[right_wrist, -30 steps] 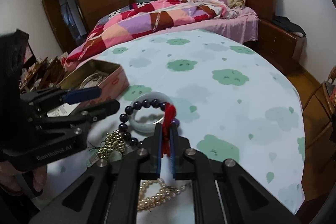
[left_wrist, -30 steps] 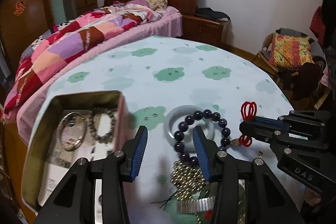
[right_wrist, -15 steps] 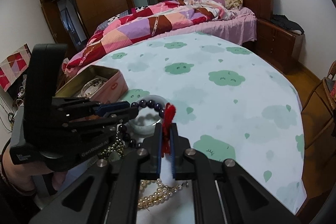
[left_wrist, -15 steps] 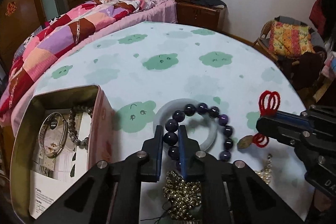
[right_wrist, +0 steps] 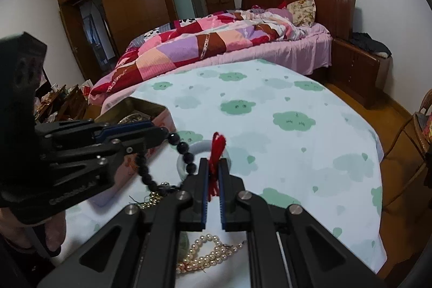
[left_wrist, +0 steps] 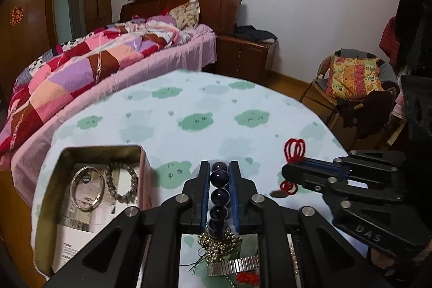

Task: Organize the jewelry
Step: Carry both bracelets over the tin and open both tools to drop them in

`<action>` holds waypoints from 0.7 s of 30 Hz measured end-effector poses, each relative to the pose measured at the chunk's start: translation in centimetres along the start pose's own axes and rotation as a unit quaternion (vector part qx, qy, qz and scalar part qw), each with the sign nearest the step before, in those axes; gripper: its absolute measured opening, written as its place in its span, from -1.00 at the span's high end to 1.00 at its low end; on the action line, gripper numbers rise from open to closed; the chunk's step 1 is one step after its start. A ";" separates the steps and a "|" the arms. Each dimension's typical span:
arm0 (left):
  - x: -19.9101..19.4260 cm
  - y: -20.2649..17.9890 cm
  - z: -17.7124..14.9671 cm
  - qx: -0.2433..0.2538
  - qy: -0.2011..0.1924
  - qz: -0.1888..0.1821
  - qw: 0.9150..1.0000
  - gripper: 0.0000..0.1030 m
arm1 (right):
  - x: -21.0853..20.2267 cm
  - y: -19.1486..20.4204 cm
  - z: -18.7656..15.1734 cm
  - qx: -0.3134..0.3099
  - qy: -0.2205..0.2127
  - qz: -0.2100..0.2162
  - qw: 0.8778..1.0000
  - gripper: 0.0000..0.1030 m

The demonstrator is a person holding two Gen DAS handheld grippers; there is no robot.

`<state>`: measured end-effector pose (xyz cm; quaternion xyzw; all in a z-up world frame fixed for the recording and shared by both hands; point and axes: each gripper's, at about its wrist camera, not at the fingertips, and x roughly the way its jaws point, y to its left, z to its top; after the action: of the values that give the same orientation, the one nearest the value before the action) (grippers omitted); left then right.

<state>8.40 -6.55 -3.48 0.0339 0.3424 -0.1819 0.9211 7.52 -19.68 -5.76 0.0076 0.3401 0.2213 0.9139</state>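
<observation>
A dark purple bead bracelet (left_wrist: 219,186) sits at lower centre of the left wrist view, pinched between the blue-padded fingers of the left gripper (left_wrist: 219,174). In the right wrist view, the same strand hangs from that gripper's tips at left of centre, lifted above the tablecloth, with its lower loop drooping toward a heap of small gold beads (right_wrist: 154,197).

The right gripper (right_wrist: 213,172) is pressed together on a red knotted cord ornament (right_wrist: 216,153), which pokes up past its fingertips. In the left wrist view, this ornament shows at right of centre as red loops above and below the closed tips, with a small brownish pendant (left_wrist: 278,193) hanging beside the lower loop.

A pale jade bangle (right_wrist: 186,155) lies flat on the table, just beyond the right gripper's tips.

An open metal tin (left_wrist: 67,155) occupies the lower left of the left wrist view. It holds a silver bangle (left_wrist: 86,188) and a grey bead bracelet (left_wrist: 121,182) lying on printed paper.

A pearl strand (right_wrist: 208,255) lies at the bottom of the right wrist view. A metal stretch band (left_wrist: 232,265) lies at the bottom of the left wrist view.

The round table wears a pale blue cloth with green clouds (left_wrist: 243,104).
</observation>
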 end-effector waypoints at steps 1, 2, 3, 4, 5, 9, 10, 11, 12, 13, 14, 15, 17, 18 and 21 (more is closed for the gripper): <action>-0.3 0.0 0.1 0.001 -0.003 0.000 1.000 0.75 | -0.1 0.2 0.2 -0.003 -0.002 0.001 1.000 0.83; -0.6 0.1 0.3 0.001 -0.006 0.000 1.000 0.75 | -0.1 0.3 0.3 -0.005 -0.002 0.001 1.000 0.83; -0.9 0.1 0.4 0.002 -0.010 0.002 1.000 0.75 | -0.2 0.5 0.4 -0.007 -0.004 0.002 1.000 0.83; -1.1 0.3 0.5 0.003 -0.013 0.003 1.000 0.75 | -0.2 0.6 0.6 -0.010 -0.005 0.003 1.000 0.83; -1.3 0.3 0.6 0.003 -0.016 0.004 1.000 0.75 | -0.3 0.8 0.7 -0.011 -0.006 0.003 1.000 0.83; -2.0 0.7 1.0 0.003 -0.025 0.006 1.000 0.75 | -0.3 1.3 1.1 -0.020 -0.010 0.006 1.000 0.83; -2.2 0.8 1.0 0.003 -0.027 0.007 1.000 0.75 | -0.3 1.4 1.3 -0.022 -0.011 0.006 1.000 0.83; -2.3 0.9 1.1 0.003 -0.028 0.008 1.000 0.75 | -0.3 1.5 1.4 -0.024 -0.012 0.007 1.000 0.83; -2.5 1.1 1.1 0.002 -0.030 0.009 1.000 0.75 | -0.3 1.7 1.6 -0.027 -0.014 0.007 1.000 0.83; -2.7 1.2 1.1 0.002 -0.032 0.010 0.999 0.75 | -0.3 1.8 1.8 -0.029 -0.014 0.008 0.999 0.83; -2.8 1.2 1.1 0.002 -0.033 0.011 0.999 0.75 | -0.3 2.0 1.9 -0.031 -0.015 0.008 0.999 0.83; -3.0 1.4 1.2 0.001 -0.034 0.013 0.999 0.75 | -0.3 2.1 2.0 -0.033 -0.016 0.008 0.999 0.83; -3.3 1.8 1.2 -0.001 -0.037 0.017 0.999 0.75 | -0.2 2.4 2.4 -0.038 -0.016 0.009 0.999 0.83; -3.4 2.0 1.3 -0.003 -0.039 0.019 0.999 0.75 | -0.1 2.5 2.5 -0.041 -0.017 0.009 0.999 0.83; -3.9 2.7 1.4 -0.007 -0.044 0.024 0.999 0.75 | 0.2 3.1 3.0 -0.050 -0.018 0.012 0.999 0.83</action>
<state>7.54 -3.05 -0.05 0.0277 0.3017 -0.1591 0.9396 8.25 -16.42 -3.07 -0.0297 0.3119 0.2485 0.9166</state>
